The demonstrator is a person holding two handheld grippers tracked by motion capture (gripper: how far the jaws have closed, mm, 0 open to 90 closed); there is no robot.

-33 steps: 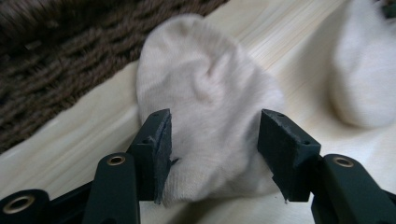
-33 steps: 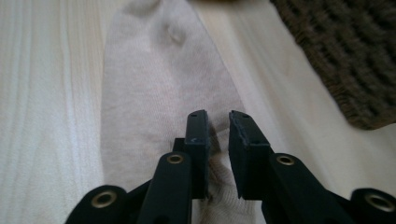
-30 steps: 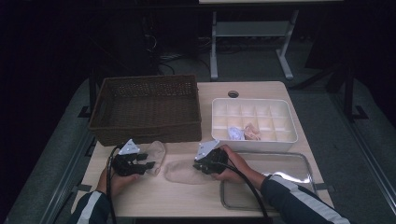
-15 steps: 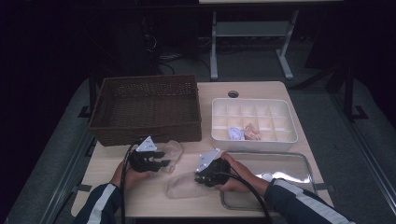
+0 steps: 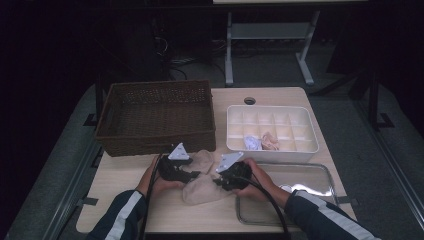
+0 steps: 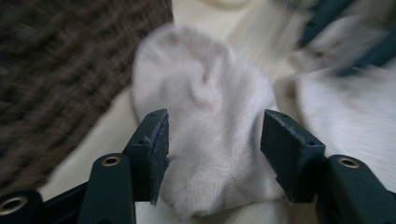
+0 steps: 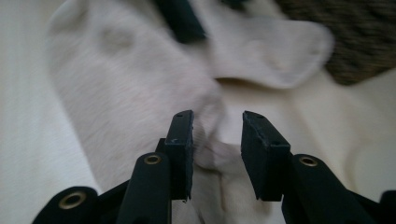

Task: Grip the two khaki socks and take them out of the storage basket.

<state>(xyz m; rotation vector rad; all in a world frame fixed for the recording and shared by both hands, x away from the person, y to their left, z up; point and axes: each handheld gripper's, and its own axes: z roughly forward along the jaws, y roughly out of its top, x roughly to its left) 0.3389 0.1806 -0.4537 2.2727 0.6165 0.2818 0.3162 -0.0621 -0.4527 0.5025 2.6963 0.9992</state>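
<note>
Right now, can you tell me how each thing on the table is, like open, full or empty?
Sock: folded, lying flat on the table.
Left tongs: open around the sock, just been opening.
Right tongs: open over a sock fold, just been opening.
Wicker basket: looks empty.
White divided box: mostly empty, two small bundles in its front compartments.
Metal tray: looks empty.

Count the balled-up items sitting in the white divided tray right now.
2: a whitish one and a pinkish one, side by side in the front row of the tray. Divider walls may hide others.
</note>
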